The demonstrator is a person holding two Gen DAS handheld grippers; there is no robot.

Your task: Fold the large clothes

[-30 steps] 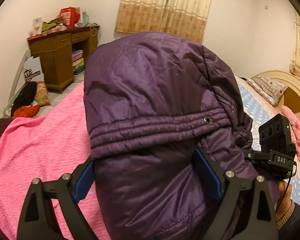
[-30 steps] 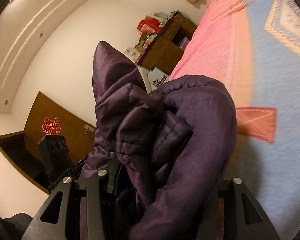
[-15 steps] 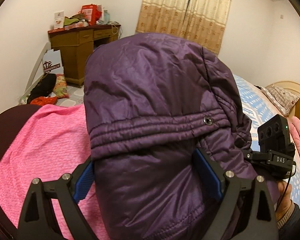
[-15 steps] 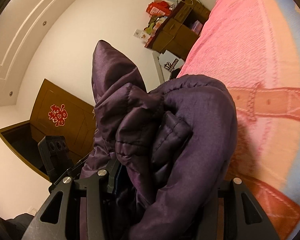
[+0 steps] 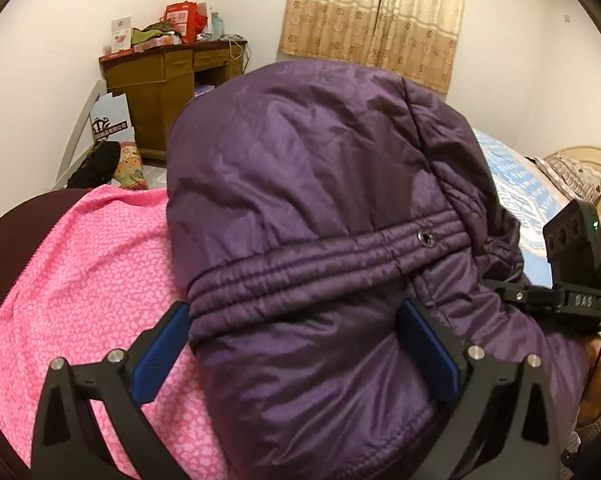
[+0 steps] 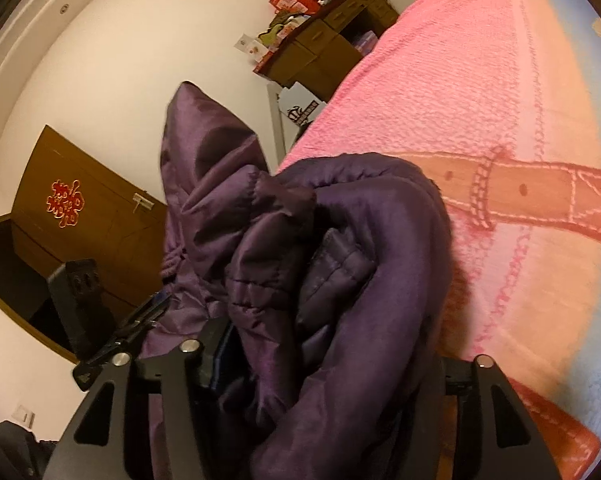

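A bulky purple padded jacket [image 5: 312,208] fills the left wrist view, bunched up with a stitched band and a metal snap [image 5: 425,237]. My left gripper [image 5: 296,344] is shut on a thick fold of it, blue pads pressed on both sides. In the right wrist view the same jacket [image 6: 340,280] is wadded between the fingers of my right gripper [image 6: 324,364], which is shut on it. Both hold the jacket up above the pink bed cover [image 5: 80,280]. The right gripper body [image 5: 572,272] shows at the right of the left wrist view.
The bed has a pink cover [image 6: 480,100] and a blue patterned part [image 5: 516,200]. A wooden desk [image 5: 160,84] with clutter stands by the wall, with bags on the floor beside it. Curtains [image 5: 372,20] hang behind. A wooden door [image 6: 84,208] is at the left.
Both grippers keep their hold on the jacket. The views have shifted: the bed's near edge now shows at the left and the desk sits more central and lower.
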